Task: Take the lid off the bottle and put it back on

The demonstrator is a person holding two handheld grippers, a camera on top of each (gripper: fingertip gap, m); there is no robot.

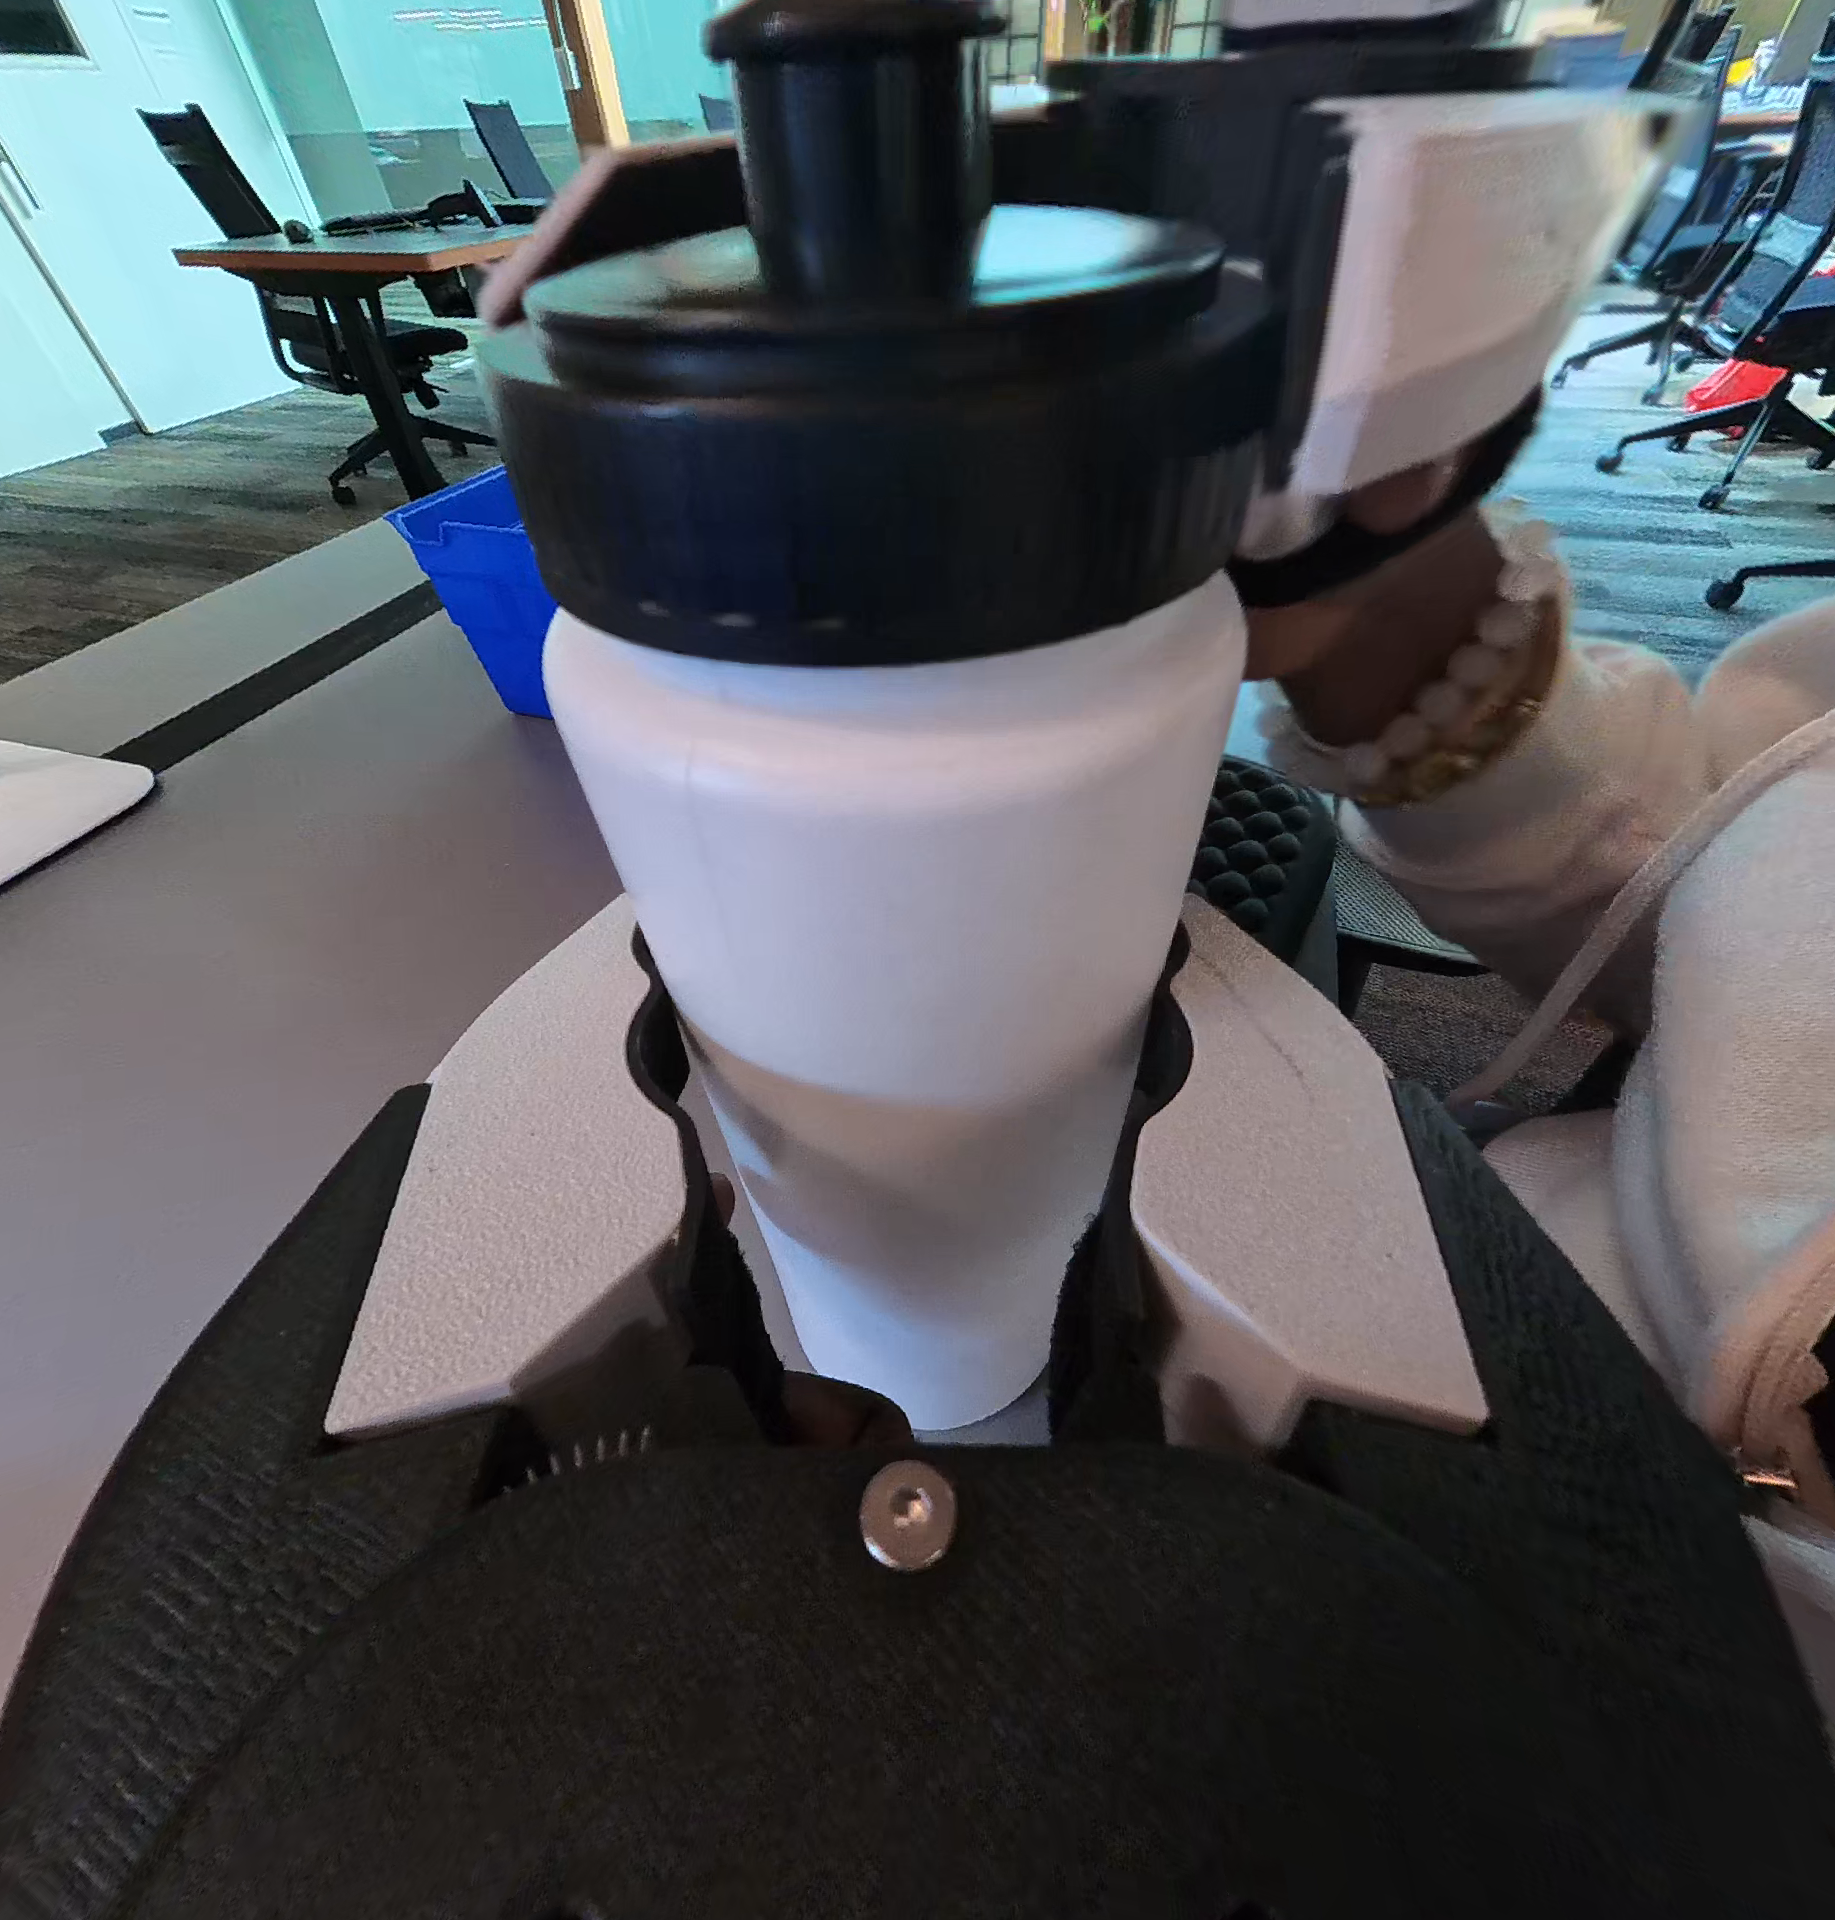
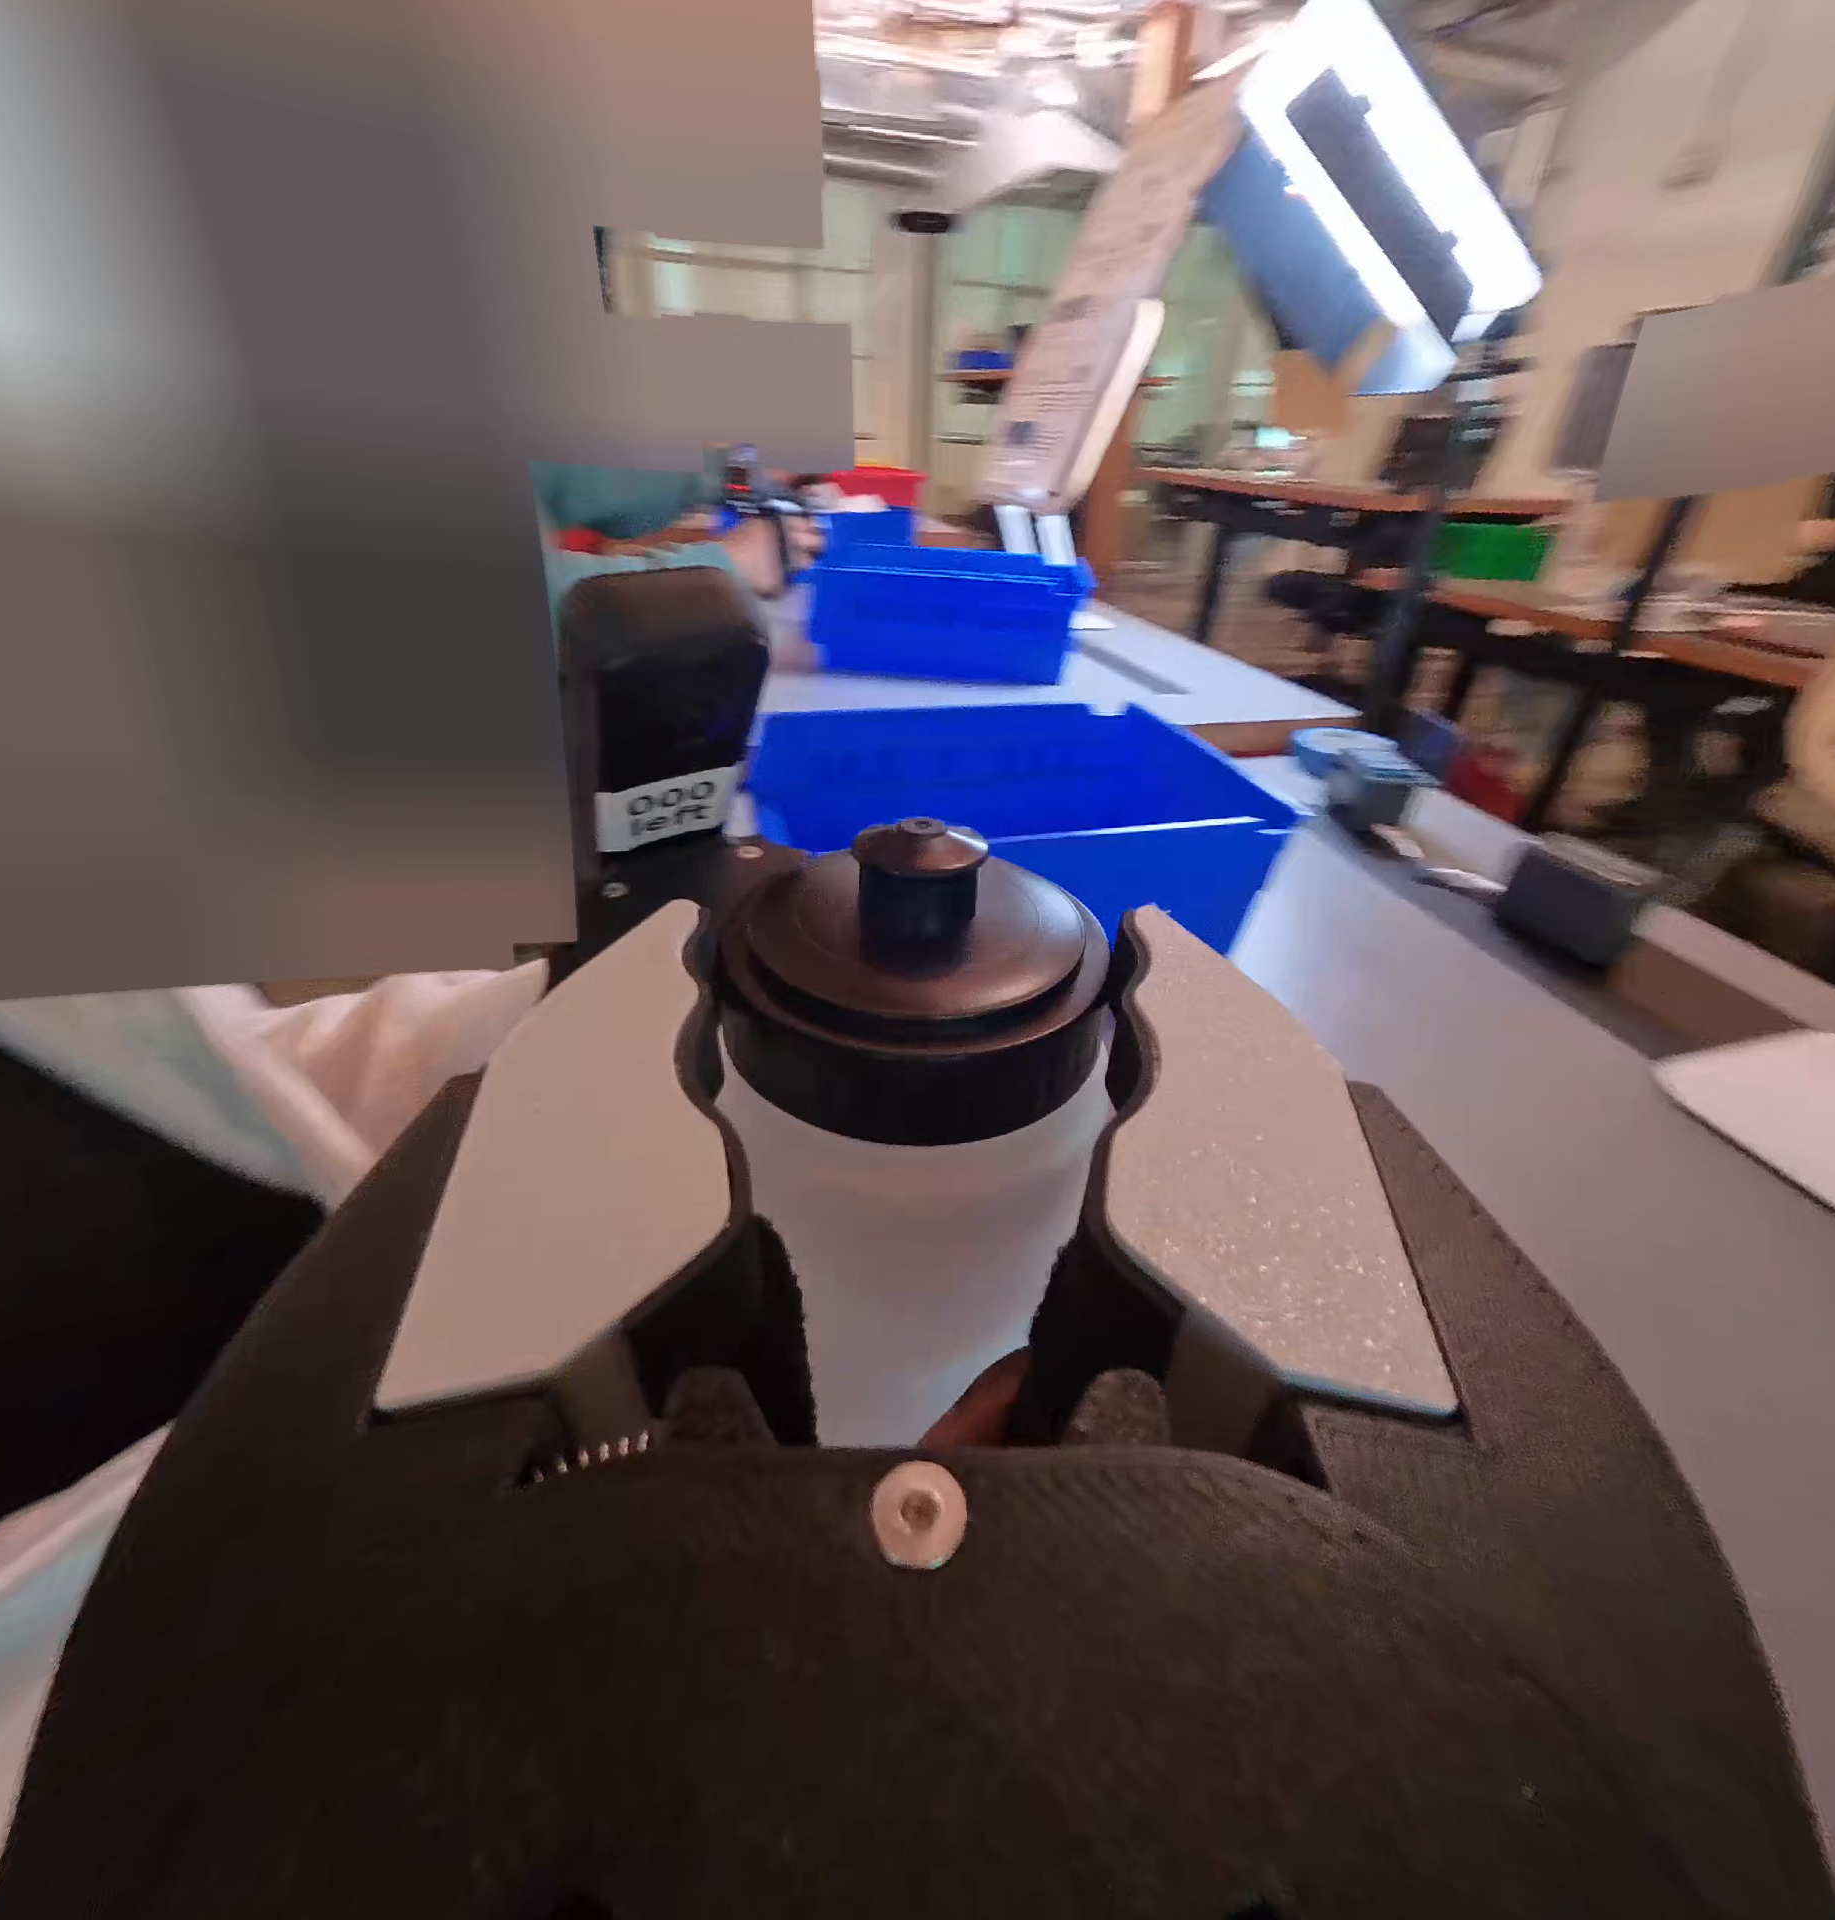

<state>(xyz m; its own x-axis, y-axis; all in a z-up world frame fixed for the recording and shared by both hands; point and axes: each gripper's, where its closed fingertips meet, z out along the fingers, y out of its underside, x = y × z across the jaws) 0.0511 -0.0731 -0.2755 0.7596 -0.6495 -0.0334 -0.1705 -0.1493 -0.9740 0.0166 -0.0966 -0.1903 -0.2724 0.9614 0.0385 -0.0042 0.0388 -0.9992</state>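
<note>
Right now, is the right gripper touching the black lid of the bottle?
Touching. The right wrist view shows the right gripper with both fingers pressed against the sides of the black lid, no gap visible, on the white bottle.

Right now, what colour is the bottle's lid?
Black. The lid shows best in the right wrist view.

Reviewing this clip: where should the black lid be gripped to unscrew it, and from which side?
Grip the lid on its ribbed skirt, fingers on opposite sides, coming in level from the side as the right gripper does. The left gripper holds the bottle lower down.
</note>
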